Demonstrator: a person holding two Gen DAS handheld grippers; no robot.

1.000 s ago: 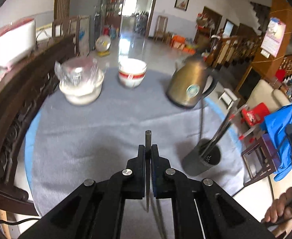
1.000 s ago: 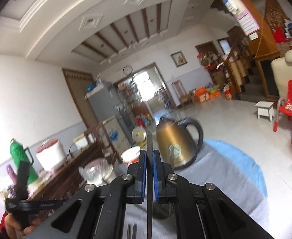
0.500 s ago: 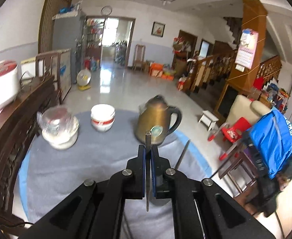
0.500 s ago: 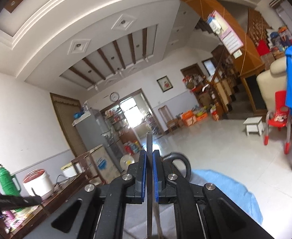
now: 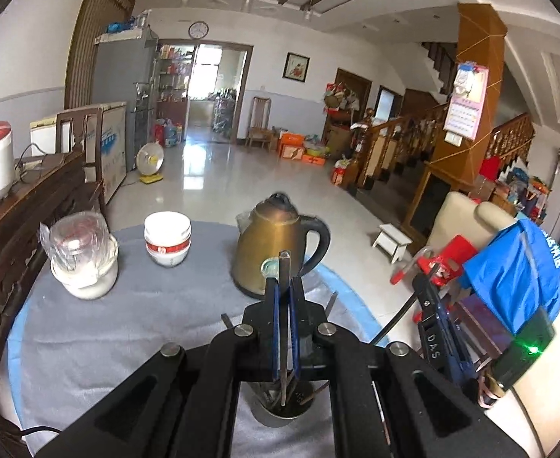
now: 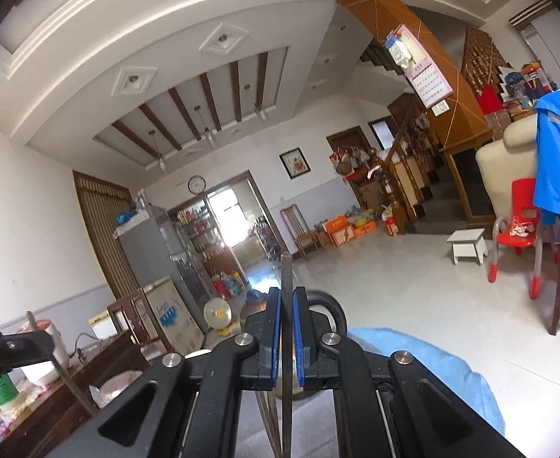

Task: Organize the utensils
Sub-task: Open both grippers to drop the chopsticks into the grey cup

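Note:
My left gripper (image 5: 284,286) is shut on a thin dark metal chopstick (image 5: 283,267) held upright; its lower end dips into a dark utensil holder cup (image 5: 280,414) on the grey tablecloth, which holds several other sticks. My right gripper (image 6: 287,297) is shut on another thin metal chopstick (image 6: 286,271), tilted up toward the ceiling. The right gripper also shows at the right edge of the left wrist view (image 5: 432,328). The left gripper shows at the left edge of the right wrist view (image 6: 9,347), with its chopstick.
A gold electric kettle (image 5: 276,244) stands just beyond the holder. A stack of white bowls (image 5: 167,240) and a plastic-wrapped white bowl (image 5: 83,263) sit at the far left. A dark wooden sideboard (image 5: 20,206) borders the round table (image 5: 108,336) on the left.
Both grippers have tilted upward. The left one has moved right over the holder cup, and the chopstick's lower end now reaches into it. The right view has swung from the table to the ceiling.

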